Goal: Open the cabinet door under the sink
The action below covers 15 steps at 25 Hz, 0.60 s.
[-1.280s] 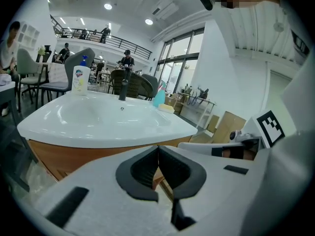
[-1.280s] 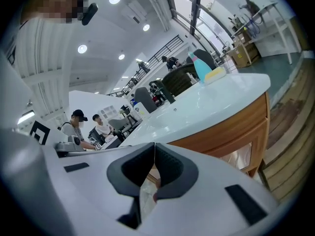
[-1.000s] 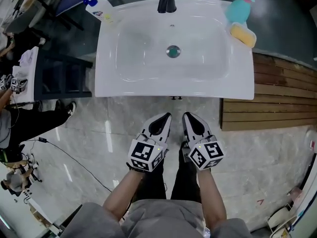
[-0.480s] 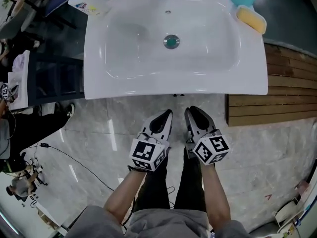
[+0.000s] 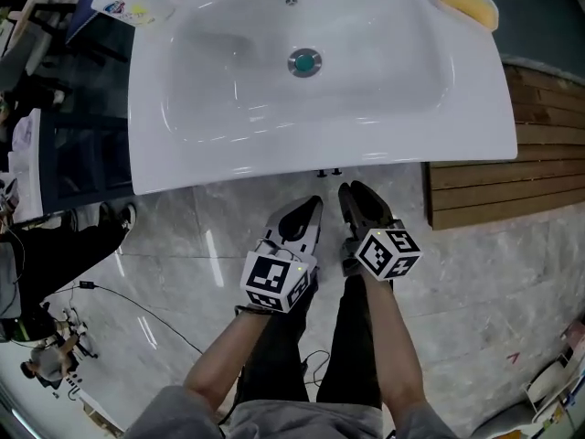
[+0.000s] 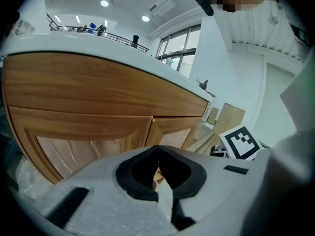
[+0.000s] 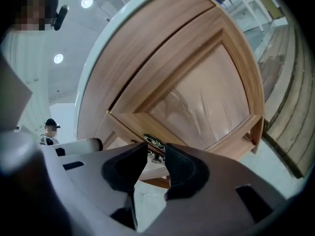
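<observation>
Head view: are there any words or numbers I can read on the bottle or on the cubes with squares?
Bottle: its label has coloured print, too small and blurred to read.
Left cube, right cube: black-and-white squares only, no letters or numbers.
Nothing else carries readable text.

Cabinet door (image 7: 197, 97), in head view, wholly under sink (image 5: 274, 158).
</observation>
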Motion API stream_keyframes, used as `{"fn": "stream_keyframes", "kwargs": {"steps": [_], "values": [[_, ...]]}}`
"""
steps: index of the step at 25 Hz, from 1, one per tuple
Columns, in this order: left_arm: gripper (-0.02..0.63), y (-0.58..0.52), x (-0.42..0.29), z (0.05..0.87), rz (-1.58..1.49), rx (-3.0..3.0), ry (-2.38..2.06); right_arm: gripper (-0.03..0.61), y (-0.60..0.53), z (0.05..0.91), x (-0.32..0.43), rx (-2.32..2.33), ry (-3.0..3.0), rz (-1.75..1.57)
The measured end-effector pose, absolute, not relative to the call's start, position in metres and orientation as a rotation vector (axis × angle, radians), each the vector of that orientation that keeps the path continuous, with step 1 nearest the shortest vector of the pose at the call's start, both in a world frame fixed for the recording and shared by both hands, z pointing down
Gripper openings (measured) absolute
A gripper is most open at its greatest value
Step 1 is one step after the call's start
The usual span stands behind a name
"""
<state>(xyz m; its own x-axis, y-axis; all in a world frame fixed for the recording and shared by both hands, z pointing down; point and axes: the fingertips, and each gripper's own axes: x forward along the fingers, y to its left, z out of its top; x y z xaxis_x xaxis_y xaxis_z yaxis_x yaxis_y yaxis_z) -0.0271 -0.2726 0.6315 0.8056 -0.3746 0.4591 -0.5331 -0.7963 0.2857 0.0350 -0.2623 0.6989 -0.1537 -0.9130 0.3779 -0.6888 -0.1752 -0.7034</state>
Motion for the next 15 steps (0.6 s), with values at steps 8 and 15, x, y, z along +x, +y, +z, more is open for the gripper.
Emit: {"fn": "stream_keyframes", "kwargs": {"steps": [8, 15], "values": [[0.009, -0.278, -0.035, 0.669, 0.557, 2.6, -0.67, 0.107, -0.28, 0.74, 0.029, -1.833, 1.731, -1.237], [0.009, -0.287, -0.036, 0.684, 0.552, 2.602, -0.666, 0.109, -0.288, 0.755, 0.029, -1.845, 1.709, -1.225]]}}
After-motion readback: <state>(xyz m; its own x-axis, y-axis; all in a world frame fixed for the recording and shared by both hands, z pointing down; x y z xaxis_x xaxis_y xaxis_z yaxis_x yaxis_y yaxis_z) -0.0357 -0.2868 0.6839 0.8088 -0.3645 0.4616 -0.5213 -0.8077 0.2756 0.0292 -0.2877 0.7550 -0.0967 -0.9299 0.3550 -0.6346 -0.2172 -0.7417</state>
